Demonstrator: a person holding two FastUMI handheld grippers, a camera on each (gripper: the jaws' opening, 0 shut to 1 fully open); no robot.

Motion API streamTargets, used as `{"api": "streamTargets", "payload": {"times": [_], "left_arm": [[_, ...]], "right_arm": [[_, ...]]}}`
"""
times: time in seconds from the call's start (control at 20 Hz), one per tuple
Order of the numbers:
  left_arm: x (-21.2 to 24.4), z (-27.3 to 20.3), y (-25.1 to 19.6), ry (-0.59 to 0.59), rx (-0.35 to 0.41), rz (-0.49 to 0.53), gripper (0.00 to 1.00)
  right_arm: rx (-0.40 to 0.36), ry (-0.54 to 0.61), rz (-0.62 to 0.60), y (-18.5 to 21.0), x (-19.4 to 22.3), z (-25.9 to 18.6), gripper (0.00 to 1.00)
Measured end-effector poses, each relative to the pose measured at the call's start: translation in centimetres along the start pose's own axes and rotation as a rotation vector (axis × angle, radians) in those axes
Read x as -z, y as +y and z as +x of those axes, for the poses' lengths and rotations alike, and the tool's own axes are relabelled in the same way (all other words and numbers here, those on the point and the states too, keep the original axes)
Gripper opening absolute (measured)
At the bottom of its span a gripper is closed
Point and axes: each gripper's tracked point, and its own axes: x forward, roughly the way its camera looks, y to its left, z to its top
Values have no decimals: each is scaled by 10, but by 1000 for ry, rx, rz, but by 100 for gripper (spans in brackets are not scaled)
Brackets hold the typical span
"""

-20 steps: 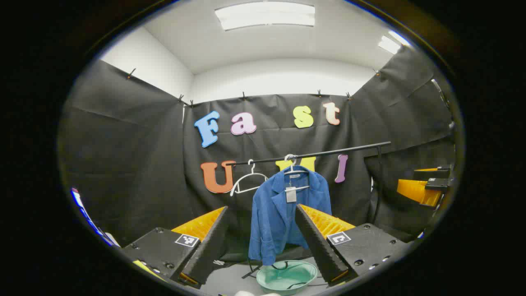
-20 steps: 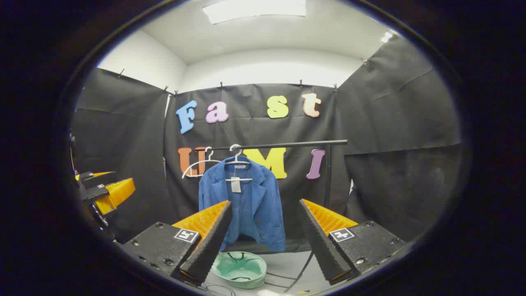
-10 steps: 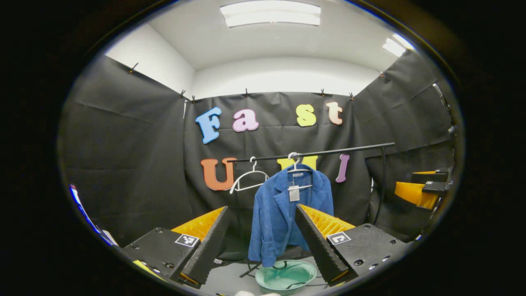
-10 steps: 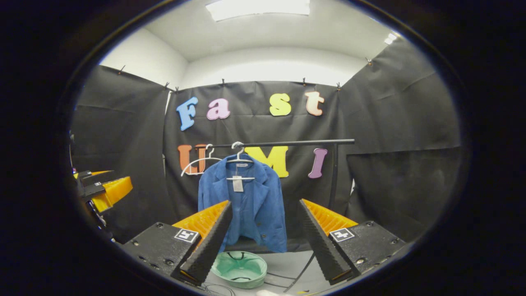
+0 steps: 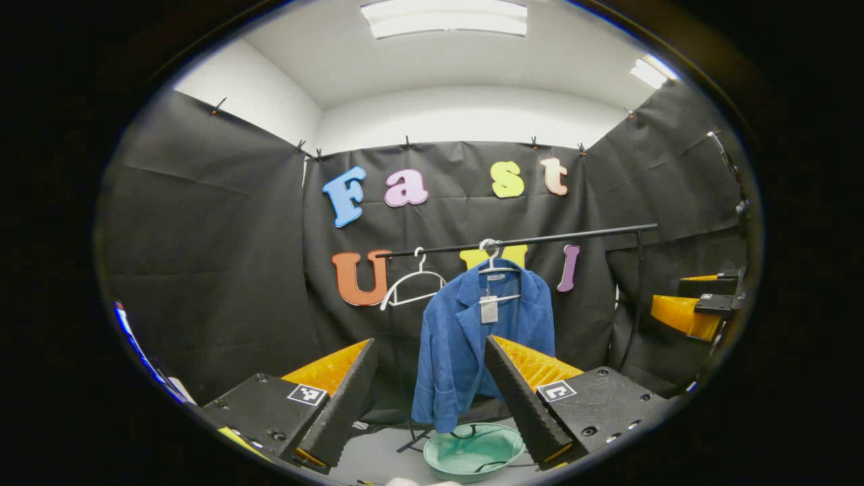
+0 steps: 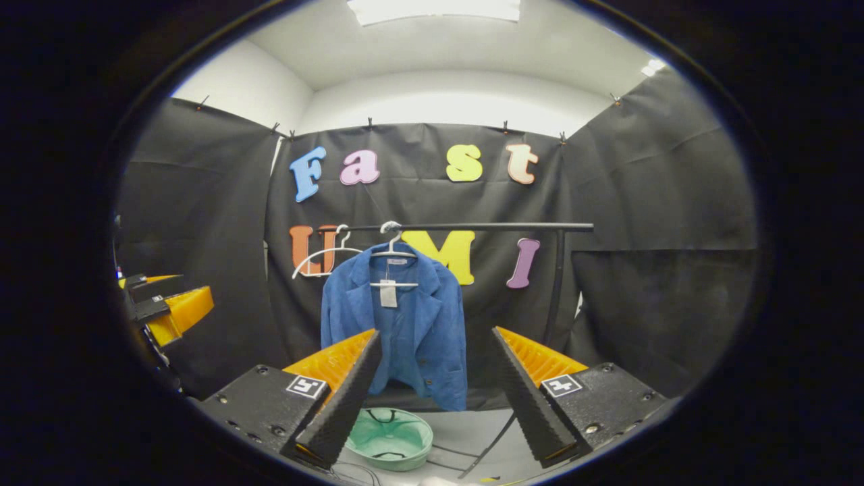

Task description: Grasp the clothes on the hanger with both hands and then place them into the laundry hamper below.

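Observation:
A blue jacket (image 5: 466,344) (image 6: 415,331) with a paper tag hangs on a white hanger (image 5: 496,264) (image 6: 393,251) from a black rail (image 5: 540,239) (image 6: 486,227). Below it on the floor stands a pale green hamper (image 5: 472,451) (image 6: 389,437). My left gripper (image 5: 428,398) is open, well short of the jacket, nothing between its fingers. My right gripper (image 6: 435,395) is open too, also at a distance. In the left gripper view the right gripper (image 5: 695,307) shows at the right edge; in the right gripper view the left gripper (image 6: 165,310) shows at the left edge.
An empty white hanger (image 5: 413,289) (image 6: 322,260) hangs on the rail left of the jacket. The rail's black upright (image 5: 631,297) (image 6: 555,283) stands to the right, with its feet and cables on the grey floor (image 6: 472,432). Black cloth walls close the booth.
Both grippers have drifted slightly closer to the rack and tilted; the jacket and rail sit a little larger and higher in both views. Both stay open.

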Motion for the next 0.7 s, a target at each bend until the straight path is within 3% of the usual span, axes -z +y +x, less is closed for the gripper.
{"api": "streamTargets", "payload": {"times": [0.35,0.7], "left_arm": [[0,51,-28,-40,-16,-9,98],[15,139,-56,-45,-46,-7,98]], "right_arm": [[-31,16,-10,-10,15,62,99],[-70,18,10,-27,26,178,99]]}}
